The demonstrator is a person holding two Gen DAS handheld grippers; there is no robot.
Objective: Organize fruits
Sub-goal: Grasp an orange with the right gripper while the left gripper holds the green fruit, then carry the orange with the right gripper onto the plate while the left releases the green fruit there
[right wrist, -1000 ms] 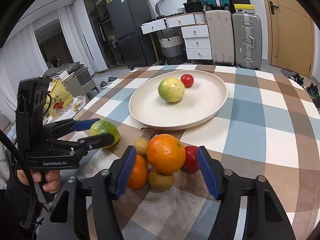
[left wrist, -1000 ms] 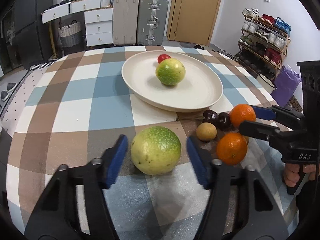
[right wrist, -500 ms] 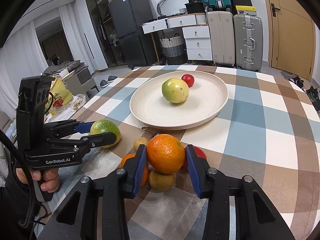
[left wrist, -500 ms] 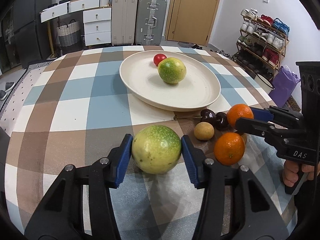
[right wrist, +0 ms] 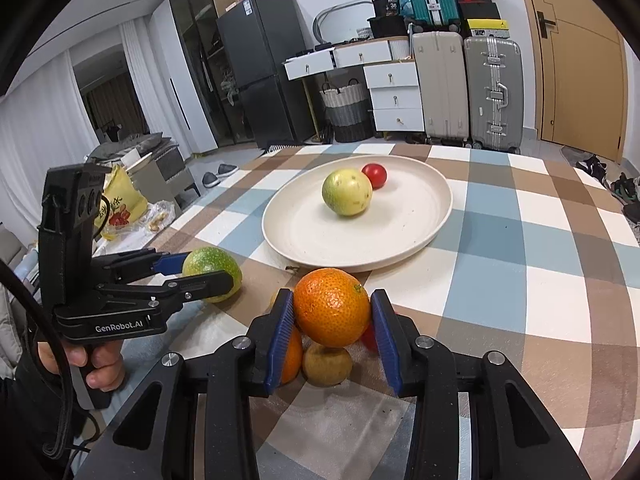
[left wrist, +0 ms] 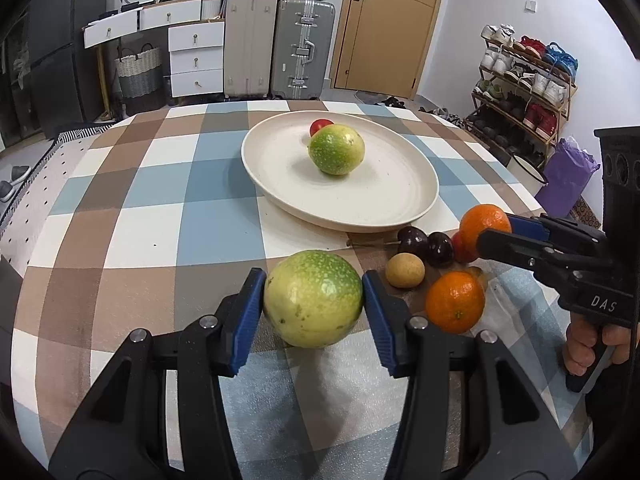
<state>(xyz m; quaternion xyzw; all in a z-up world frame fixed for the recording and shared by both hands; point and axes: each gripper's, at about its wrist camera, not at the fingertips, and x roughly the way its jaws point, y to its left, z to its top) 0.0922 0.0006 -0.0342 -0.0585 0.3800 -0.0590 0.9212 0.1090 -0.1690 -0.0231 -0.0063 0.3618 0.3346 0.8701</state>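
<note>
The left gripper point(left wrist: 313, 300) is clamping a round green-yellow fruit point(left wrist: 313, 298) with both blue pads pressing its sides; it shows no long axis and is sitting on the checked tablecloth point(left wrist: 152, 216) near the front edge. The right gripper point(right wrist: 331, 316) is squeezing an orange point(right wrist: 331, 306) above a small heap of fruit. Beyond both, the cream plate point(left wrist: 400, 208) is holding another green fruit point(left wrist: 337, 149) and a red one point(right wrist: 374, 175), leaving its near half bare.

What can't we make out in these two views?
- Left wrist view: red tomato on the plate, mostly behind the green fruit.
- Right wrist view: second orange and a red fruit, hidden by the blue pads and the held orange.
</note>
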